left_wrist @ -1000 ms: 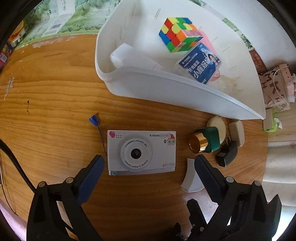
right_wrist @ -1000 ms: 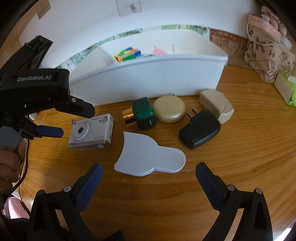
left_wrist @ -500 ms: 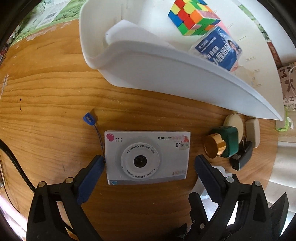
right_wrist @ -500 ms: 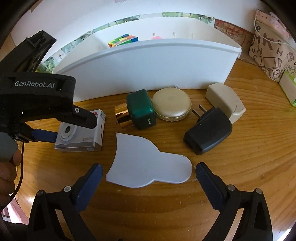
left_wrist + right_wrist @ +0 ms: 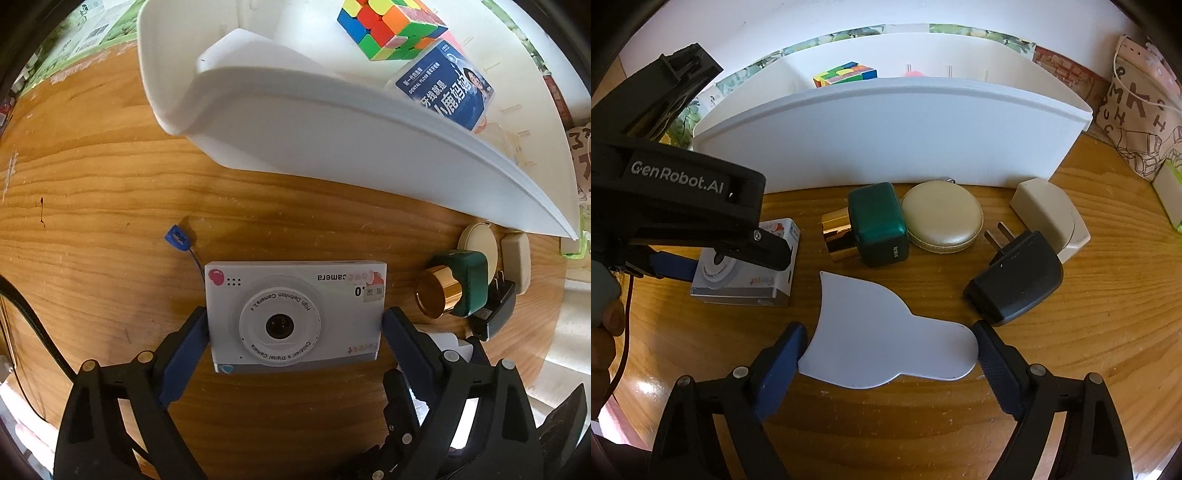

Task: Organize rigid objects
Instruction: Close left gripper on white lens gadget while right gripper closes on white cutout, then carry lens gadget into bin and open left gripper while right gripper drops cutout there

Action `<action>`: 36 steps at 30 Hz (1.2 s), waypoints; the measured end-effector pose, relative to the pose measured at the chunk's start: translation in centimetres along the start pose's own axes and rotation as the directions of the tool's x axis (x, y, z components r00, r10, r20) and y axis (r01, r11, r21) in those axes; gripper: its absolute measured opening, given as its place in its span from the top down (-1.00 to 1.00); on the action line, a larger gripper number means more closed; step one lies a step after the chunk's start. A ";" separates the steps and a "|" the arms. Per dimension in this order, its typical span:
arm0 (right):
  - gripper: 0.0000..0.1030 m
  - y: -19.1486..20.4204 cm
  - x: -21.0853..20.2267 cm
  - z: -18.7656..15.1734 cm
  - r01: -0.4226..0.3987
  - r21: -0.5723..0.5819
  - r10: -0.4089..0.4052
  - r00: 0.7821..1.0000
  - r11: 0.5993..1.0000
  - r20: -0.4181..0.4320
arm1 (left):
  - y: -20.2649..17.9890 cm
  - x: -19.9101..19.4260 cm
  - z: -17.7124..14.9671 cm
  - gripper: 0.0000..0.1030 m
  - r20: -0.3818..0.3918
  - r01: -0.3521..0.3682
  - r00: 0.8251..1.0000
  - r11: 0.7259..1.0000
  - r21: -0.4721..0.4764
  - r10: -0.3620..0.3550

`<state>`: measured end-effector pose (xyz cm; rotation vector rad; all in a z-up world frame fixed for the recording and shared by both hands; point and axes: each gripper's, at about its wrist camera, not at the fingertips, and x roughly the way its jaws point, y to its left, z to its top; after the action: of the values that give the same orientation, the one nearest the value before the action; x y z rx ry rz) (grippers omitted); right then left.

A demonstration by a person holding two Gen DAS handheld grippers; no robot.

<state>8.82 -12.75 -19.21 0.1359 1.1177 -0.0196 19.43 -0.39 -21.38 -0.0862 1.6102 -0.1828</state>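
A white toy camera [image 5: 295, 314] lies flat on the wooden table, lens up. My left gripper [image 5: 295, 325] is open with a finger at each short side of it, touching or nearly so. The camera also shows in the right wrist view [image 5: 746, 273] under the left gripper. A flat white plastic piece [image 5: 886, 332] lies on the table. My right gripper [image 5: 890, 343] is open with its fingers at both sides of that piece. A white bin [image 5: 332, 122] holds a colour cube [image 5: 391, 26] and a blue box [image 5: 447, 88].
A green bottle with a gold cap [image 5: 871, 225], a round cream case [image 5: 942, 218], a black plug adapter [image 5: 1015, 280] and a cream block [image 5: 1049, 214] lie in front of the bin [image 5: 886, 136]. A patterned bag [image 5: 1137, 110] stands at the right.
Both grippers have moved forward and down. The left fingers now flank the camera; the right fingers now flank the white flat piece.
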 end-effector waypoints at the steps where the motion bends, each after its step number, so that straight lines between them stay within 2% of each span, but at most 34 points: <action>1: -0.74 0.0 0.0 0.0 -0.001 0.000 0.001 1.000 1.000 0.000 | 0.1 -0.1 0.0 -0.81 0.000 0.001 1.000 1.000 -0.003 -0.001; 9: -0.74 0.4 -0.1 -0.2 -0.042 -0.010 0.042 0.999 0.999 -0.005 | 0.8 0.5 -1.9 -0.80 -0.013 0.008 1.000 1.000 -0.029 -0.008; 15: -0.74 0.9 -1.3 -0.6 -0.051 -0.034 0.052 0.998 0.998 0.025 | 2.6 0.5 -3.0 -0.80 -0.020 0.030 0.999 0.996 -0.083 -0.032; 20: -0.74 1.3 -2.5 -1.0 -0.056 -0.059 0.059 0.997 0.997 0.055 | 4.3 0.0 -4.0 -0.80 0.003 0.049 0.999 0.990 -0.129 -0.049; 28: -0.74 2.0 -4.9 -1.4 -0.046 -0.152 0.064 0.992 0.987 0.110 | 5.8 -2.7 -5.6 -0.80 0.097 0.084 0.993 0.982 -0.171 -0.068; 29: -0.74 2.1 -5.3 -1.5 -0.049 -0.162 0.069 0.991 0.986 0.116 | 5.0 -3.1 -5.7 -0.80 0.111 0.087 0.991 0.981 -0.176 -0.068; 36: -0.74 2.4 -8.3 0.4 -0.052 -0.232 0.103 0.972 0.971 0.212 | 6.1 -7.1 -5.9 -0.80 0.224 0.122 0.971 0.974 -0.189 -0.078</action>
<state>5.74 -10.89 -11.31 -0.0252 0.8825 0.1587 14.26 7.15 -15.16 -0.3346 1.4042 -0.0837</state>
